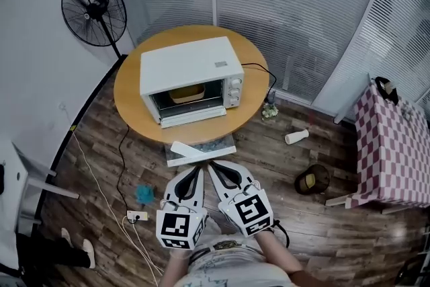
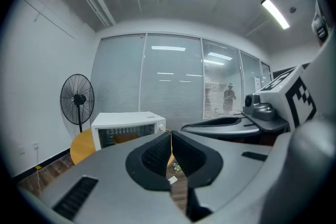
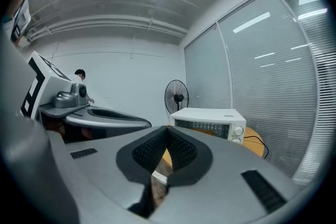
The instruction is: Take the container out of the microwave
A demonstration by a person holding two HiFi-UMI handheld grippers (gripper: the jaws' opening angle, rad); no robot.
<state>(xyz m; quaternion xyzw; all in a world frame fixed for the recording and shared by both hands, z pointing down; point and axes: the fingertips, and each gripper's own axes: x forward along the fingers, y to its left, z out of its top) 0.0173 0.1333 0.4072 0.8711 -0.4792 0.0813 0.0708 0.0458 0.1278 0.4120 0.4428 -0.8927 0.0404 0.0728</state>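
Two grippers hung by your waist, well short of the desk (image 1: 132, 99): left gripper (image 1: 198, 169) with fingers clenched on nothing, right gripper (image 1: 211, 165) likewise pressed together and empty, seemingly a ready pose. Beyond them the container (image 1: 187, 93) sat inside the microwave (image 1: 191, 64), its door (image 1: 193, 118) hanging open, so reaching in looked unobstructed.

Round wooden table (image 1: 132, 103), white microwave (image 1: 190, 64) on it

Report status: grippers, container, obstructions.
Left gripper shut, empty. Right gripper shut, empty. Container inside microwave, door down. Nothing blocking the opening.
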